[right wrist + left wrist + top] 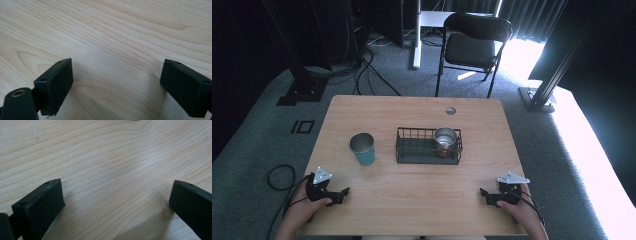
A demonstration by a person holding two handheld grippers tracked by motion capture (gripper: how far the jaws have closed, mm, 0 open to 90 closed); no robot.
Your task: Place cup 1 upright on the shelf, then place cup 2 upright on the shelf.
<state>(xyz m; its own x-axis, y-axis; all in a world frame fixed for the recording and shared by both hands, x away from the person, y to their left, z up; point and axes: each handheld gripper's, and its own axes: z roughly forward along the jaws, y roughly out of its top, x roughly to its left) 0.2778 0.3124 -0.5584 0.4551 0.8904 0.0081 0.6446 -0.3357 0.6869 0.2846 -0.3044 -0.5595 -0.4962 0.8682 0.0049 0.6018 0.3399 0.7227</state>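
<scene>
Wooden table (412, 195) under my grippers, left (343, 192) and right (484, 192), both spread, empty (resting). Teal cup (363, 148) ahead of left; next: reach, straddle it.

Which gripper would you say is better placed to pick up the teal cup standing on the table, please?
Probably the left gripper: the teal cup stands just ahead of it, left of the wire basket. The right gripper sits at the far corner. Both are open and empty.

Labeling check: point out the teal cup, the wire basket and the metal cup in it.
teal cup (363, 152), high view, outer side wall.
wire basket (414, 158), high view, front rim.
metal cup (445, 135), high view, inside near the rim.
</scene>
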